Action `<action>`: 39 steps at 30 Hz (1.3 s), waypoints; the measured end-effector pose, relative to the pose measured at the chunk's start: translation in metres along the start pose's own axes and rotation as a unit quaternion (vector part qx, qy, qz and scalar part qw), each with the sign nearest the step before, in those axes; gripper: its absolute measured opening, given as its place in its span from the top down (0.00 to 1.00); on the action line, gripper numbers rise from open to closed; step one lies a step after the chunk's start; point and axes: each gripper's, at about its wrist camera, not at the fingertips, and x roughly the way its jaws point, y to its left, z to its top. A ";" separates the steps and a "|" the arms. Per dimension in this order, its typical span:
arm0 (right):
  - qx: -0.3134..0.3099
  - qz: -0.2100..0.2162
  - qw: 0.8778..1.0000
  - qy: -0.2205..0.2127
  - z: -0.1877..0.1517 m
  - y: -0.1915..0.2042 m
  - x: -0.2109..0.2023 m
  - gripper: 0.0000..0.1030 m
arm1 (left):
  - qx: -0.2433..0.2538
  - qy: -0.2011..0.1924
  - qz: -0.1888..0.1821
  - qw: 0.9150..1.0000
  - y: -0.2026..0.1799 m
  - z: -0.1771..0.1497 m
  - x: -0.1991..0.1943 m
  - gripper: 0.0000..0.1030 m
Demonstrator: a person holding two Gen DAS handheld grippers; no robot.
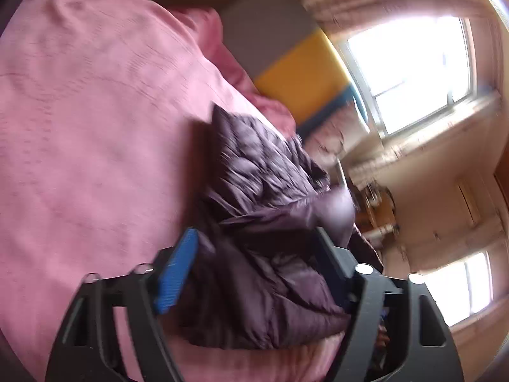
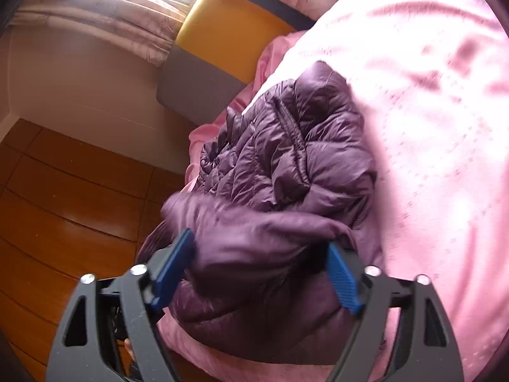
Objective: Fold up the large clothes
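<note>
Left gripper point(image 1: 254, 273): jaws wide, gripping nothing.
Right gripper point(image 2: 261, 273): same.
Jacket point(image 2: 286, 165): folded on the bed point(image 2: 429, 127), just ahead.
Next: likely tidy.

Purple quilted jacket point(image 1: 264, 222) on pink bedspread point(image 1: 95, 127), between wide-spread left tool point(image 1: 254, 254) fingers.

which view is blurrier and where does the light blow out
Left wrist view: blurrier, the purple jacket smeared by motion, the window blown out white. Right wrist view: jacket quilting sharp farther off, smeared only on the fold nearest the tool; glare washes the pink bedspread.
</note>
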 end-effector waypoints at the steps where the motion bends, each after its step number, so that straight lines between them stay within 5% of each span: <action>1: -0.004 -0.007 1.000 -0.007 -0.002 0.000 -0.004 0.09 | -0.007 -0.003 -0.003 1.000 0.008 -0.001 -0.004 0.24; 8: -0.049 -0.095 0.994 0.003 -0.044 -0.014 -0.018 0.13 | 0.026 0.049 -0.002 0.998 0.021 -0.032 0.012 0.25; 10: -0.086 -0.130 0.988 0.009 -0.059 -0.009 -0.010 0.25 | 0.049 0.061 0.000 0.997 0.015 -0.041 0.022 0.36; 12: -0.113 -0.154 0.982 0.004 -0.068 -0.001 -0.006 0.38 | 0.072 0.075 0.009 0.995 0.008 -0.048 0.033 0.61; 15: -0.118 -0.158 0.980 0.005 -0.072 0.002 -0.008 0.67 | 0.098 0.076 0.028 0.992 0.001 -0.057 0.037 0.75; 18: -0.124 -0.157 0.980 0.010 -0.077 0.004 -0.015 0.76 | 0.119 0.074 0.033 0.990 -0.004 -0.061 0.032 0.84; 30: -0.138 -0.161 0.977 0.031 -0.105 0.006 -0.047 0.77 | 0.158 0.082 0.068 0.982 -0.017 -0.109 -0.010 0.84; 34: -0.146 -0.175 0.973 0.046 -0.114 0.008 -0.053 0.75 | 0.201 0.073 0.136 0.967 -0.032 -0.131 -0.025 0.80; 36: -0.146 -0.183 0.971 0.047 -0.114 0.009 -0.052 0.73 | 0.229 0.058 0.181 0.955 -0.042 -0.140 -0.029 0.71; 39: -0.149 -0.197 0.968 0.044 -0.113 0.012 -0.053 0.64 | 0.242 0.047 0.205 0.947 -0.048 -0.140 -0.031 0.57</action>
